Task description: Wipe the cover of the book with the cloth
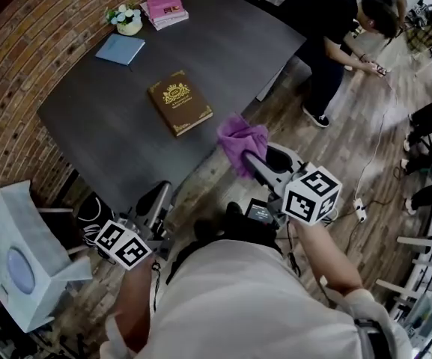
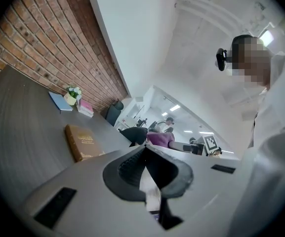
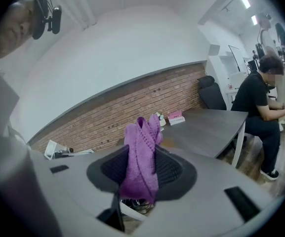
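Head view: dark grey table (image 1: 223, 43) filled the upper middle of the frame, with a brick wall (image 1: 13, 88) along its left side. A person in black (image 1: 328, 21) bent over at upper right, off the table's far corner. A white box (image 1: 21, 260) sat at lower left on the floor.

The brown book (image 1: 180, 102) lay flat and closed on the table, gold-stamped cover up, just above frame centre and alone in the middle of the tabletop. A blue notebook (image 1: 120, 48), a pink book stack (image 1: 165, 8) and a small flower pot (image 1: 128, 19) sat along the table's far edge at upper left, well apart from the book.

The purple cloth (image 1: 242, 137) hung bunched at frame centre, near the book's lower right corner but clear of it, off the table's near edge. The right gripper (image 1: 249, 158) was clamped on the cloth: the right gripper view showed the jaws partly apart, with cloth packed between the pads and sticking out past the tips.

The left gripper (image 1: 158, 197) was at lower left, below the table edge. The left gripper view showed its jaws closed tip to tip, holding nothing.
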`<action>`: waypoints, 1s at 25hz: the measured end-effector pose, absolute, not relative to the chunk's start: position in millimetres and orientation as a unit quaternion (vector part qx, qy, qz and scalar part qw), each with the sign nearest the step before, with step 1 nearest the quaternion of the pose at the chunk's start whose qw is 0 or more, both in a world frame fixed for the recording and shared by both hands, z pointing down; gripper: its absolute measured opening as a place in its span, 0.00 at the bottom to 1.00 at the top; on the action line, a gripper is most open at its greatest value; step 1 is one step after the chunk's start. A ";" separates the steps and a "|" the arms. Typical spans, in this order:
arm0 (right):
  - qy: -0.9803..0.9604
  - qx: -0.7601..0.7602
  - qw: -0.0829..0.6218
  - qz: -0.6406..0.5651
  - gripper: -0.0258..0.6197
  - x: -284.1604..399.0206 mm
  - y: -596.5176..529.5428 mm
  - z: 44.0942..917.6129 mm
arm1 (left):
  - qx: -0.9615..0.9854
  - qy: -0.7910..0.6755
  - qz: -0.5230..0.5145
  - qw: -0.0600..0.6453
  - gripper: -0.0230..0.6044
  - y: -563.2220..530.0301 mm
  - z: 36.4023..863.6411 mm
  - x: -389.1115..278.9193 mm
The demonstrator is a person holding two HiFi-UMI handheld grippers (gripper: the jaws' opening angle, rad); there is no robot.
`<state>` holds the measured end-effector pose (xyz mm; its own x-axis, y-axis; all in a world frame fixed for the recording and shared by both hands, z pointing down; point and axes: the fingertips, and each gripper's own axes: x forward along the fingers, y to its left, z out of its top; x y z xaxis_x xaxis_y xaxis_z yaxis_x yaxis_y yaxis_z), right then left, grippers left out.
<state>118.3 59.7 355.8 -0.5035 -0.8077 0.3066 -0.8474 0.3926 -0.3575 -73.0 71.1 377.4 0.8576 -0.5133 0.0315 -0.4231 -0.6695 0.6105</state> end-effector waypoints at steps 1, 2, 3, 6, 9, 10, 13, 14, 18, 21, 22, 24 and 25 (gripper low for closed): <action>-0.835 0.494 0.038 0.238 0.27 117.8 64.4 352.1 | 0.912 -0.257 -0.073 0.312 0.05 74.6 374.1 -72.0; -0.837 0.491 0.035 0.238 0.27 117.7 69.2 349.1 | 0.912 -0.257 -0.075 0.309 0.05 78.1 371.0 -70.7; -0.839 0.487 0.033 0.239 0.27 118.2 74.2 346.7 | 0.913 -0.258 -0.078 0.307 0.05 81.6 368.3 -68.9; -0.846 0.475 0.028 0.240 0.27 121.5 88.7 342.7 | 0.913 -0.261 -0.082 0.302 0.05 93.3 362.1 -59.8; -0.854 0.459 0.028 0.243 0.27 129.7 102.4 343.4 | 0.912 -0.267 -0.085 0.301 0.05 105.6 360.9 -43.9; -0.856 0.454 0.029 0.245 0.27 134.1 107.8 344.3 | 0.910 -0.269 -0.086 0.303 0.05 110.1 361.7 -36.6; -0.863 0.438 0.029 0.250 0.27 149.9 126.6 346.2 | 0.906 -0.274 -0.086 0.309 0.05 127.4 363.6 -11.0; -0.866 0.432 0.028 0.251 0.27 155.0 133.6 346.2 | 0.905 -0.276 -0.086 0.311 0.05 134.9 363.6 -2.2; -0.879 0.401 0.019 0.259 0.27 172.0 161.7 343.1 | 0.899 -0.294 -0.082 0.312 0.05 168.0 362.3 26.0; -0.886 0.385 0.011 0.260 0.27 184.1 181.2 338.2 | 0.898 -0.301 -0.083 0.310 0.05 188.3 359.7 42.5; -0.888 0.379 0.008 0.260 0.27 185.5 185.3 337.0 | 0.897 -0.305 -0.084 0.309 0.05 193.4 358.8 44.4; -0.891 0.368 0.003 0.266 0.27 185.2 193.2 336.6 | 0.894 -0.314 -0.084 0.309 0.05 204.2 358.0 42.8; -0.892 0.363 0.001 0.269 0.27 184.6 197.9 336.8 | 0.892 -0.319 -0.084 0.310 0.05 210.3 357.7 40.6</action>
